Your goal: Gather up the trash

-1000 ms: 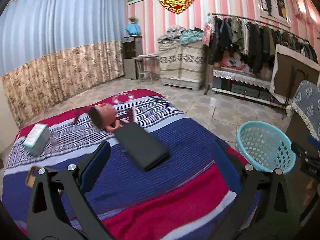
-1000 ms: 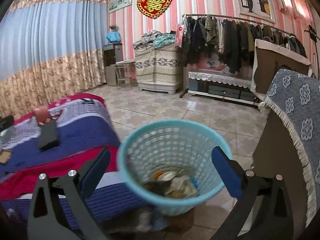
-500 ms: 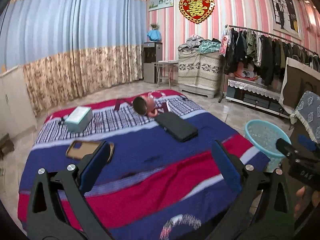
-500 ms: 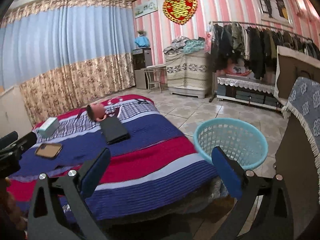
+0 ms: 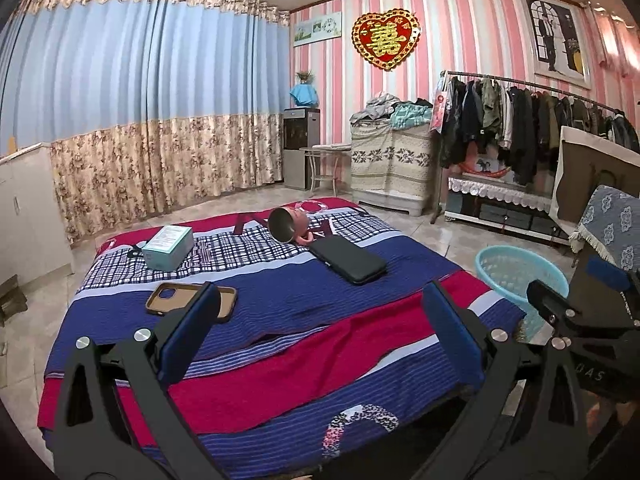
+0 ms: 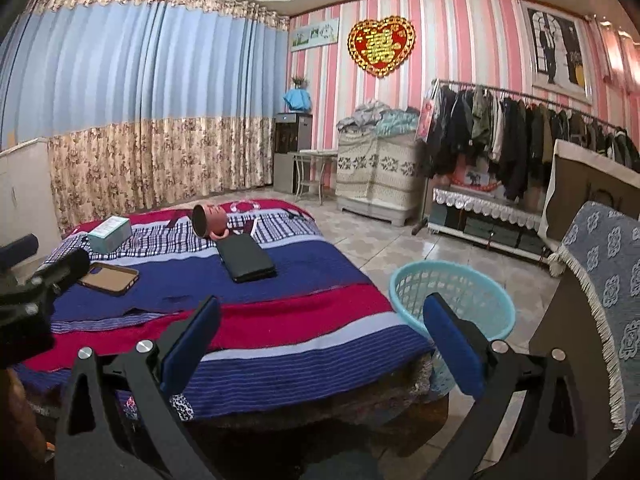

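A bedroom with a low bed (image 5: pixel 280 320) under a red, blue and white striped blanket. Beside the bed's right edge, on the tiled floor, stands a light blue mesh basket (image 5: pixel 520 276), the trash bin.

The left wrist view looks down the length of the bed. On the blanket lie a teal box (image 5: pixel 168 248) toward the far left corner, a brown phone case (image 5: pixel 180 298) nearer the left edge, a pink cup (image 5: pixel 288 225) on its side near the far edge, and a black flat case (image 5: pixel 348 259) just in front of the cup. The right gripper's black body shows at the right edge of this view.

The right wrist view sits further right and shows more of the basket's rim and inside wall; its contents cannot be seen. A fringed blue cloth (image 6: pixel 604 280) hangs at the right.

The left gripper (image 5: pixel 320 332) has its blue pads spread wide, holding nothing. The right gripper (image 6: pixel 320 332) is likewise spread wide and empty, with one pad overlapping the basket in the view.
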### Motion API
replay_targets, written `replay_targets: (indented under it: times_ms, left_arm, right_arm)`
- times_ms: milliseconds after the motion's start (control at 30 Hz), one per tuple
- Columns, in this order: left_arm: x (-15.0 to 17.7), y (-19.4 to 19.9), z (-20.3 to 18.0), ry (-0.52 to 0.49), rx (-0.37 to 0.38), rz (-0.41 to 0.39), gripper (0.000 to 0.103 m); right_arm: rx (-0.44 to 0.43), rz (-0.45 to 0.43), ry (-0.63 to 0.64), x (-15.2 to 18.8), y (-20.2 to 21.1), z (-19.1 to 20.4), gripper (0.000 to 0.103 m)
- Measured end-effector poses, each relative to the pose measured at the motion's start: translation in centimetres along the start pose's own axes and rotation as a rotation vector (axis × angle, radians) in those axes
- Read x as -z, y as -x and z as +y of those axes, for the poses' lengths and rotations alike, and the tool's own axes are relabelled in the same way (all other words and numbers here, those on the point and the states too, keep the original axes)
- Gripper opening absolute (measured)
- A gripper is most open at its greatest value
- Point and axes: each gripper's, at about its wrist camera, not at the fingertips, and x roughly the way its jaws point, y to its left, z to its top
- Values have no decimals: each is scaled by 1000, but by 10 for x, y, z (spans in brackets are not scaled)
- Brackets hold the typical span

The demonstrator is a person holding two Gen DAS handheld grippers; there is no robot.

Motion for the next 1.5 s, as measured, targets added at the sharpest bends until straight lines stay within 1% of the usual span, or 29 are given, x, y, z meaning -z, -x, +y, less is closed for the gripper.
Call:
replay_targets:
  times_ms: [200,633,933,1167,1500]
  left_arm:
    - [4,-4,-3,7,11,30,98]
    - [3,-6,-1,19,14,27,98]
    - [2,-9,0,29,-11,29,98]
    - [4,-11,-2,18,-26,25,98]
    - [5,-11,-2,18,-31,25,98]
  right_arm:
    - [-17,-11,6,-6,8,3,99]
    - [-28,-18,26,-4,7,10,99]
    - [-38,-30,28,-4,7,9,98]
    - [-39,-34,28,-5,5,6,99]
    - [-34,-38,25,-4,6,3,99]
